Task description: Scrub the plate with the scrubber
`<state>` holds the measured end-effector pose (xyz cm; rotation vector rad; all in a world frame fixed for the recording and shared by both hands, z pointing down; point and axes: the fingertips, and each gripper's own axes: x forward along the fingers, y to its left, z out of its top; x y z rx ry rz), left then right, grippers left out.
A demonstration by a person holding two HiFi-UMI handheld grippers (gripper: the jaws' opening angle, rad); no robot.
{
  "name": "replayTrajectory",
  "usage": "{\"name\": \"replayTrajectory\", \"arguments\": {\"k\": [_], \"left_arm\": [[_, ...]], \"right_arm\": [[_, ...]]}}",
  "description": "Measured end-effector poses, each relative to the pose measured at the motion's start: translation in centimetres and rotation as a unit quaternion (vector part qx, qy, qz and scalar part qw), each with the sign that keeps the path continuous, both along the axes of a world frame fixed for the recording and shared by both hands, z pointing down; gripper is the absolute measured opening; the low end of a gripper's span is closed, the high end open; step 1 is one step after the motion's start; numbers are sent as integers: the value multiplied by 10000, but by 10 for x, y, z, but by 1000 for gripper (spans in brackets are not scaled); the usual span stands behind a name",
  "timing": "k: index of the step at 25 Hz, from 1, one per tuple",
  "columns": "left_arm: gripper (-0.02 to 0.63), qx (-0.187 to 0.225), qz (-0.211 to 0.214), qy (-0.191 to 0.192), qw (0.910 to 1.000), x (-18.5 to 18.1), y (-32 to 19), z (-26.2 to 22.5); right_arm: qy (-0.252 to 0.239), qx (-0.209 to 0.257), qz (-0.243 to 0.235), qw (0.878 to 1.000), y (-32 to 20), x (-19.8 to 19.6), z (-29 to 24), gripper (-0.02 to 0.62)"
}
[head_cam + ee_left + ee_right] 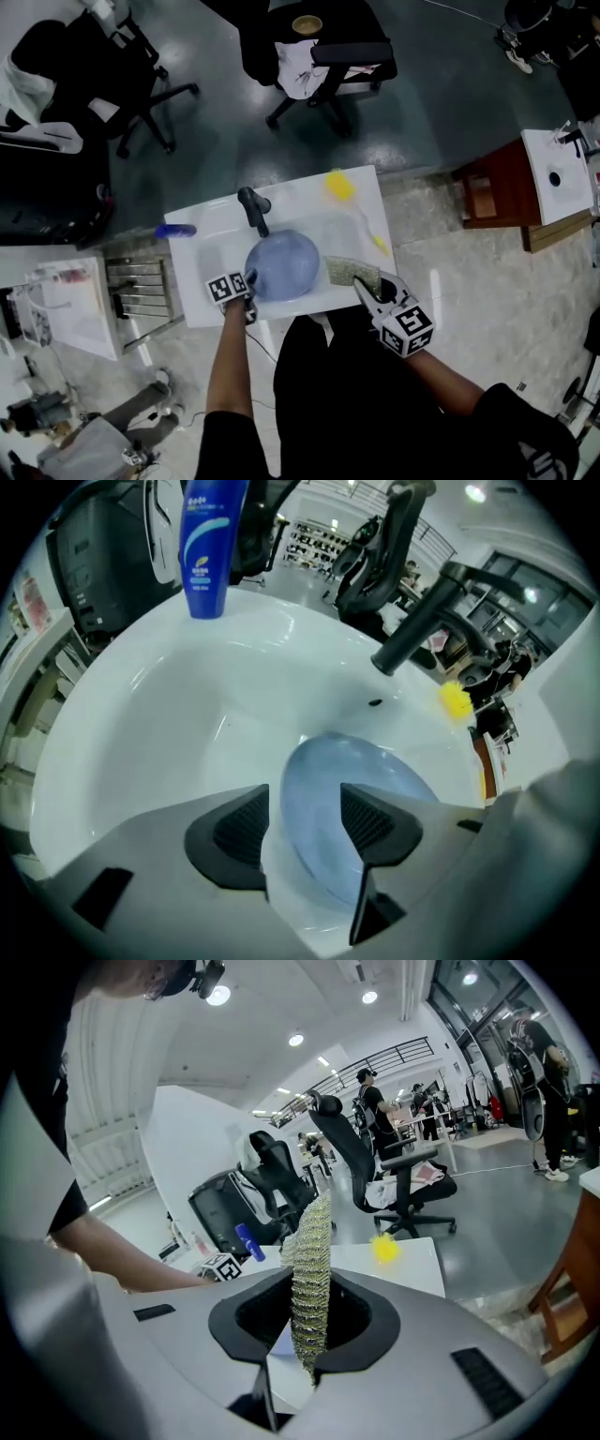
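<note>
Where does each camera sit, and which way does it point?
Head view: on the person's head, looking steeply down at the sink and blue plate; both forearms, left gripper and right gripper show.
Left gripper view: rides the left gripper, facing down into the sink; its open jaws frame the plate.
Right gripper view: rides the right gripper, facing across the room; its jaws pinch the scrubber.
Head and left gripper views share plate, faucet, blue bottle.

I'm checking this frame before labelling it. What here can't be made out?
Bottle: left gripper view, top cut off by the edge, label print too small.
Yellow thing: small and blurred in every view.
Plate: left gripper view, near rim hidden behind left gripper.
Scrubber: right gripper view, clamped part hidden inside right gripper.
</note>
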<state>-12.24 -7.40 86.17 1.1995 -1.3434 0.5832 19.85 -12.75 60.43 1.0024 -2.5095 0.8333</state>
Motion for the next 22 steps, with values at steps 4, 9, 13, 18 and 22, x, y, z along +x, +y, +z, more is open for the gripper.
{"name": "replayTrajectory", "arguments": {"k": [4, 9, 13, 18, 22], "left_arm": [[239, -93, -139, 142, 9998, -8, -4, 20], [257, -268, -217, 731, 9967, -5, -8, 39], [262, -504, -92, 1256, 9908, 6, -7, 50], [210, -777, 219, 1559, 9845, 21, 1, 59], [74, -570, -38, 1989, 9784, 31, -6, 52]], "right_arm": [[69, -12, 71, 10000, -9, 0, 4, 63], [178, -33, 166, 9997, -18, 6, 9, 63], [256, -125, 243, 9993, -20, 10, 13, 63], [269, -211, 270, 9991, -21, 5, 16, 63], [241, -230, 299, 9990, -25, 0, 18, 63]]}}
